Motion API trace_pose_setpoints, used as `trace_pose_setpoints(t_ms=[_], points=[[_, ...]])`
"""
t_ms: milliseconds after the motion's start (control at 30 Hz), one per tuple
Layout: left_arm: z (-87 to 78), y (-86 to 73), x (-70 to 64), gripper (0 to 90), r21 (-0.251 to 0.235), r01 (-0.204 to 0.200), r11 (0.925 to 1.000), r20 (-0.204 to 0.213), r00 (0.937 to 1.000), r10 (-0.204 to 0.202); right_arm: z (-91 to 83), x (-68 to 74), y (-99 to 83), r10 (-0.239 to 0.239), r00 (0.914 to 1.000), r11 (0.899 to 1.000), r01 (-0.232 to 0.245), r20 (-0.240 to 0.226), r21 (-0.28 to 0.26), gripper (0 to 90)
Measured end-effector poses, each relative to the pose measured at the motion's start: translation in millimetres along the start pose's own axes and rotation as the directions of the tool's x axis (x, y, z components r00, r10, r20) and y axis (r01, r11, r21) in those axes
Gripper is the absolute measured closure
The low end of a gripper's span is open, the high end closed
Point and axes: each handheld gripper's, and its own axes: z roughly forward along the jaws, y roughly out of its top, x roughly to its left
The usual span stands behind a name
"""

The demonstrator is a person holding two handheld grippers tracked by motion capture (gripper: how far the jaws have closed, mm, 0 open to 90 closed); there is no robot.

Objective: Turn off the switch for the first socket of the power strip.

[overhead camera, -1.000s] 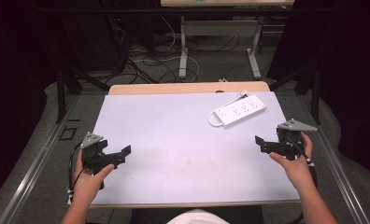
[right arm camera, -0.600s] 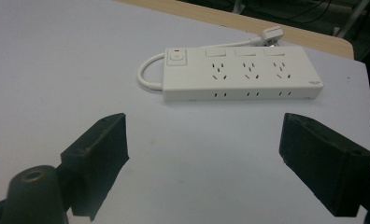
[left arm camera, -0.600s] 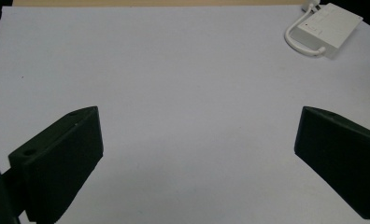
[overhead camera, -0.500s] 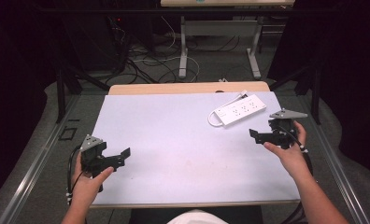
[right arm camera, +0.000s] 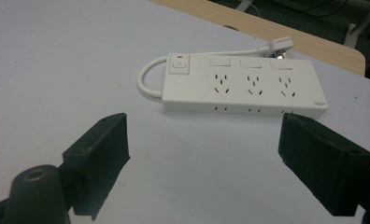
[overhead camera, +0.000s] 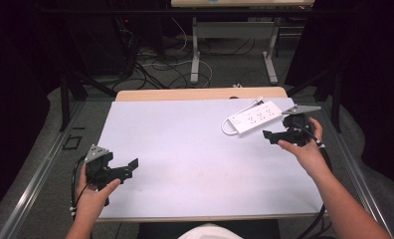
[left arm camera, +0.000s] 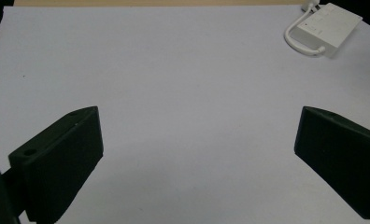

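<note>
A white power strip lies at the far right of the white table top, its short cord looping at its left end. In the right gripper view the power strip shows a switch with a red light and three sockets, and its plug rests behind it. My right gripper hovers just in front of the strip, jaws wide open and empty, also seen as right gripper. My left gripper sits at the near left, open and empty, far from the power strip. In its own view the left gripper holds nothing.
A wooden table edge runs behind the white sheet. Beyond it stand metal desk legs and loose cables on the floor. Dark curtains close both sides.
My right gripper has moved forward and leftwards, up to the power strip. The left gripper has drifted slightly towards the near edge.
</note>
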Motion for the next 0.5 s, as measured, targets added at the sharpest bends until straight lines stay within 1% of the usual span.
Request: trace_pose_setpoints(t_ms=[67,167,200,300,500], points=[[-0.4,0.0,0.0,1.1,0.003,0.0,1.0,0.001,1.0,0.0,1.4,-0.4,4.5,-0.006,1.0,1.0,0.006,-0.005,0.008,16.2],[-0.5,-0.2,0.0,1.1,0.003,0.0,1.0,0.001,1.0,0.0,3.5,-0.3,11.2,-0.019,0.9998,1.0,0.019,0.004,0.02,16.5],[-0.6,-0.3,0.1,1.1,0.003,0.0,1.0,0.001,1.0,0.0,4.2,-0.4,13.6,-0.03,0.9995,0.999,0.03,0.004,0.024,16.6],[-0.9,-0.4,0.7,1.1,0.001,0.003,1.0,-0.001,1.0,-0.003,7.1,-0.7,20.7,-0.04,0.9992,0.999,0.04,0.002,0.034,16.8],[-1.0,-0.6,0.8,1.1,0.0,0.003,1.0,0.0,1.0,-0.003,13.5,-4.2,34.5,-0.05,0.9987,0.997,0.05,0.011,0.051,22.9]])
